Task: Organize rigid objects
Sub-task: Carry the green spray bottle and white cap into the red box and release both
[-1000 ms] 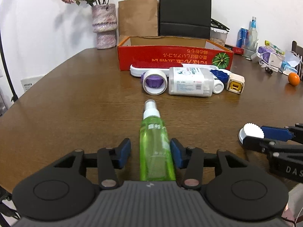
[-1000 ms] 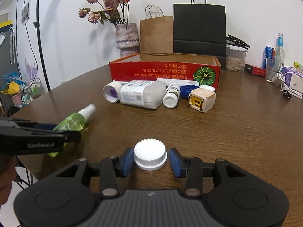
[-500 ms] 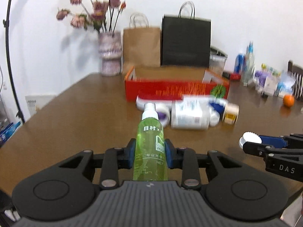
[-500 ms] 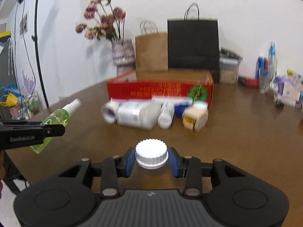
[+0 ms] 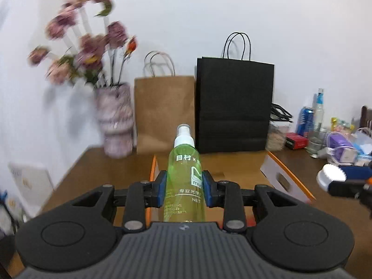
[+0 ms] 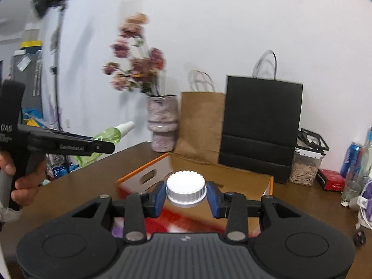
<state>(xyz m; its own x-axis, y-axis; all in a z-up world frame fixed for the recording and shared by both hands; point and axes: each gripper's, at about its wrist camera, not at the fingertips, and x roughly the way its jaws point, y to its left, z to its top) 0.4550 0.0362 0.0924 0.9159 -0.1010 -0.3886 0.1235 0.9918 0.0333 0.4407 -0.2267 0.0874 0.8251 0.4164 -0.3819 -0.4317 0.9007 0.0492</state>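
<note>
Above the open cardboard box, the left gripper pinches a green spray bottle while the right gripper clamps a white ribbed cap; both loads should clear the box wall, then be lowered inside before release.

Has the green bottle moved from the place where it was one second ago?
Yes. The green bottle lay on the table before; now the left gripper holds it in the air, with the box below and beyond it.
</note>
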